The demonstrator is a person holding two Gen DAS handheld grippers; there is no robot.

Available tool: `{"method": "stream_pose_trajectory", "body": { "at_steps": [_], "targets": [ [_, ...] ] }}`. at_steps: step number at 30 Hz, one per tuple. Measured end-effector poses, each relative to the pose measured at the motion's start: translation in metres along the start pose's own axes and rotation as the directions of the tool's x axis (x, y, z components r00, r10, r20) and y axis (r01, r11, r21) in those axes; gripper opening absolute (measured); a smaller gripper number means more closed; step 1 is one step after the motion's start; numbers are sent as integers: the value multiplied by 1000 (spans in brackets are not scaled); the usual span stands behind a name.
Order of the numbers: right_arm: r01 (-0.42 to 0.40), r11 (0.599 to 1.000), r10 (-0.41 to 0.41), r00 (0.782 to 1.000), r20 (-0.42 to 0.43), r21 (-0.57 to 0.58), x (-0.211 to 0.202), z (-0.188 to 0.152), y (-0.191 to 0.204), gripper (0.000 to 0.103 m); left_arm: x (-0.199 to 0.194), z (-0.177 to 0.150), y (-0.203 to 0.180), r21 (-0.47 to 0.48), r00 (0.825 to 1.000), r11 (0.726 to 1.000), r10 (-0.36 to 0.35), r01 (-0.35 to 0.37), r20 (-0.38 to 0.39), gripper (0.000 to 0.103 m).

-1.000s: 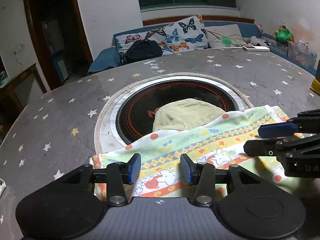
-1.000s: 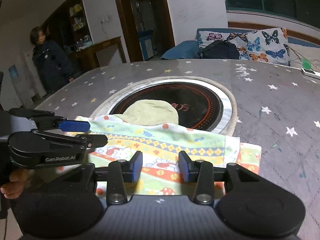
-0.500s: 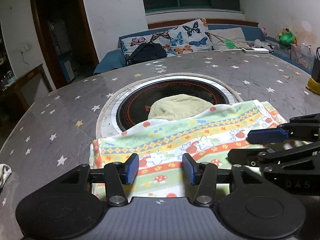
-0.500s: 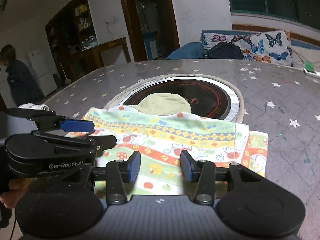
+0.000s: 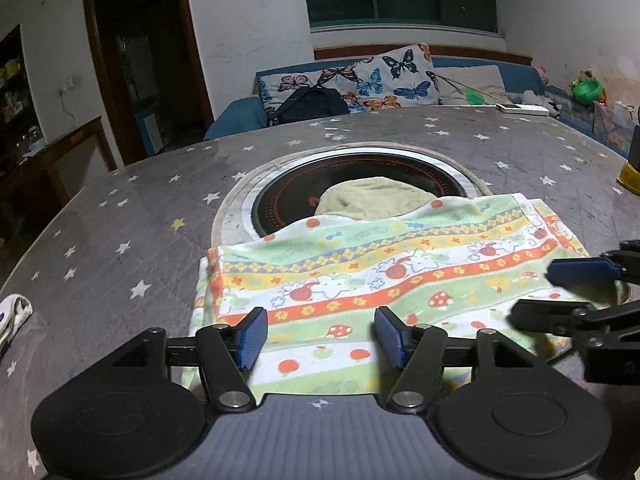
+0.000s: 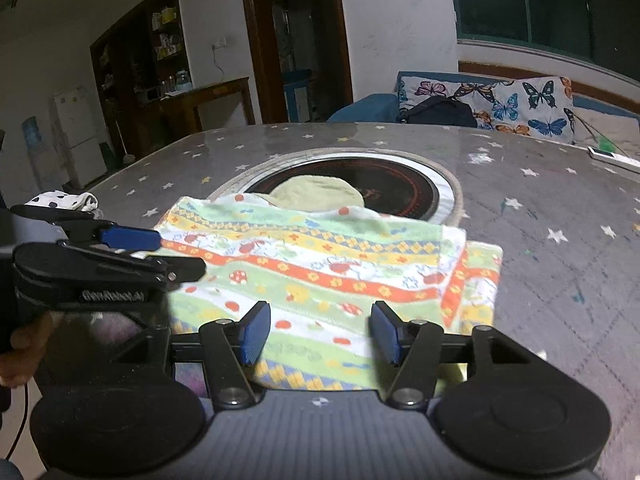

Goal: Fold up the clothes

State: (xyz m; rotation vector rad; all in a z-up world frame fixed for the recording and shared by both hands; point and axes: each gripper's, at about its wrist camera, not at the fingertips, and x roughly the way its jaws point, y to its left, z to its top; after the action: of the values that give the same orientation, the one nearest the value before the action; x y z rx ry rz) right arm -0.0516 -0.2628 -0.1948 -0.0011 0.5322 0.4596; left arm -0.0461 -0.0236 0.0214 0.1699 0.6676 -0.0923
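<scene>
Across the grey star-printed bench [image 5: 120, 216], my striped, cartoon-patterned cotton garment [image 5: 380, 276] lies folded flat, its far edge over the round black inset cooktop [image 5: 360, 172]. Since a moment ago my left hand-held gripper [image 5: 318, 338] and right hand-held gripper [image 6: 320, 334] have drawn back, both released and empty, so this fold looks finished.

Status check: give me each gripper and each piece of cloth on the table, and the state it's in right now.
Left gripper: open, holding nothing, over the near edge of the towel.
Right gripper: open, holding nothing, over the same near edge.
Patterned towel: folded over in layers, lying flat, far edge overlapping the round hotplate.
Pale green cloth: on the hotplate, partly tucked under the towel.
Spotted cloth: crumpled, untouched.
</scene>
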Motion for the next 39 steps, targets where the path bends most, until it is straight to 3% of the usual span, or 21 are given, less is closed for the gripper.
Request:
{"method": "stream_pose_trajectory", "body": {
  "at_steps": [15,23,30,39],
  "targets": [
    [16,1000,-15,999,33,-16,-22,-2,-9,59,-15,-14,21,-24,999,999,32,-31,21,72],
    [5,1000,-5,1000,19,10,9,21,-19,59,-14,-17,36,-61,999,998,34,-33,13,76],
    [28,999,-28,1000,-2,45,20,17,-34,59,-11,-20,54,-104,998,992,66,-65,-3,77],
    [131,985,-133,991,12,111,7,16,-62,61,-4,-23,67,-170,999,985,12,-20,-47,79]
  ]
}}
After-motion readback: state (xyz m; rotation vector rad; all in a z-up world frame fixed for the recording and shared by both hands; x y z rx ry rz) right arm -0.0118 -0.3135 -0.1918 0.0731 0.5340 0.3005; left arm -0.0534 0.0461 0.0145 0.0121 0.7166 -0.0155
